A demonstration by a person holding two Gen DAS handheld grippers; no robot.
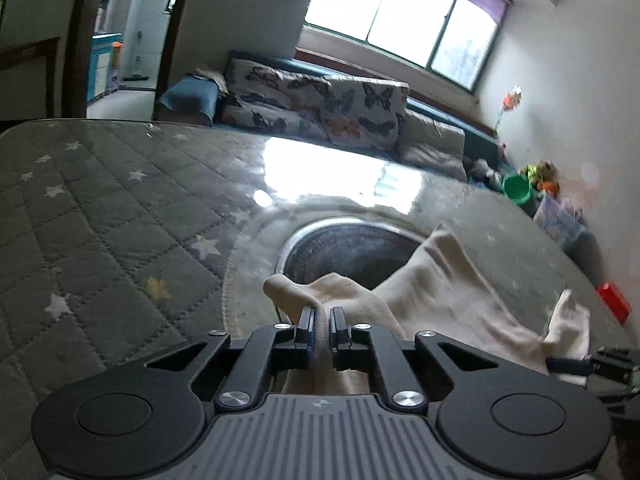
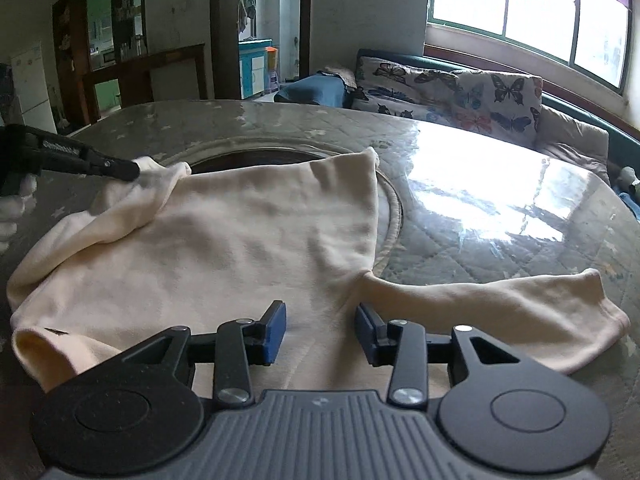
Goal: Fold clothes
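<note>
A cream long-sleeved top (image 2: 248,236) lies spread on the round glass-topped table (image 2: 500,208). My left gripper (image 1: 322,314) is shut on a sleeve end of the top (image 1: 304,292) and holds it lifted; it shows at the far left of the right wrist view (image 2: 134,170). My right gripper (image 2: 320,320) is open, its blue pads either side of the cloth near the armpit, just above the fabric. The other sleeve (image 2: 520,304) lies out to the right.
A round dark inset (image 1: 352,248) sits in the table's middle under the glass. A sofa with butterfly cushions (image 1: 320,104) stands behind the table. Toys and a green bucket (image 1: 517,188) lie on the floor to the right.
</note>
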